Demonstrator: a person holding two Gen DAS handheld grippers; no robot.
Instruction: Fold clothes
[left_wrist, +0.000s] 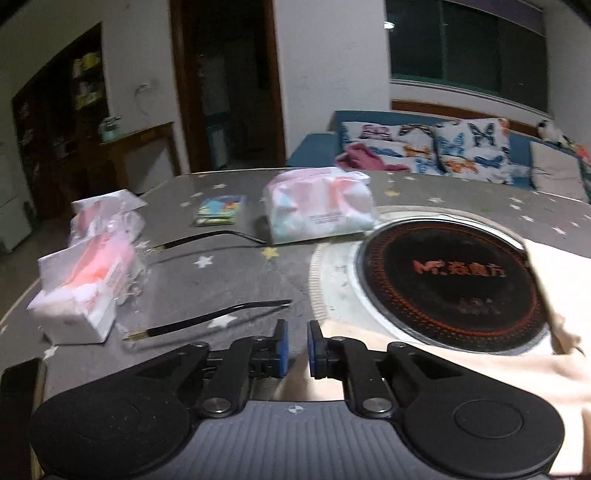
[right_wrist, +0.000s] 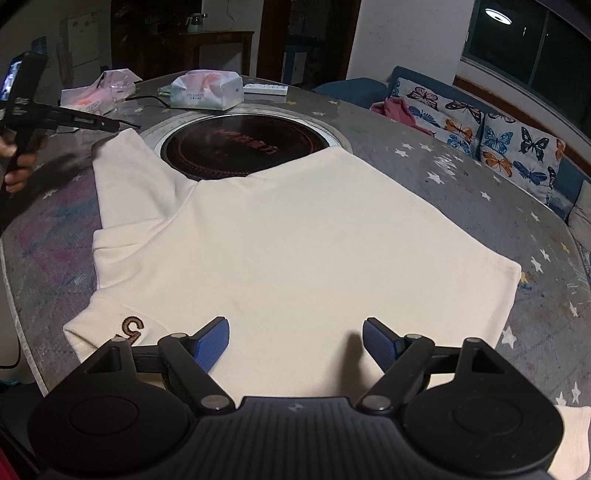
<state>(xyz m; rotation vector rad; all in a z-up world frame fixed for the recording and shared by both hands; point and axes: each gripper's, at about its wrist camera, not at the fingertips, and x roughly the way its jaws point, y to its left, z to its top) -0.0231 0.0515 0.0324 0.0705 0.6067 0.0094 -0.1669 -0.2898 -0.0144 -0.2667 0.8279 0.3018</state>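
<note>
One brown "S" on cream shirt (right_wrist: 295, 240)

A cream shirt (right_wrist: 295, 236) with a brown embroidered mark is lying ahead of the black right tool (right_wrist: 295, 341) with blue pads, covering a grey tabletop (right_wrist: 461, 177) dotted with white and yellow stars, while white cushions (right_wrist: 513, 147) beyond are showing blue and orange butterflies.

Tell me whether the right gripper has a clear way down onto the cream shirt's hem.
Probably yes: the right gripper hangs open right over the cream shirt, and nothing lies between its jaws and the cloth.
</note>
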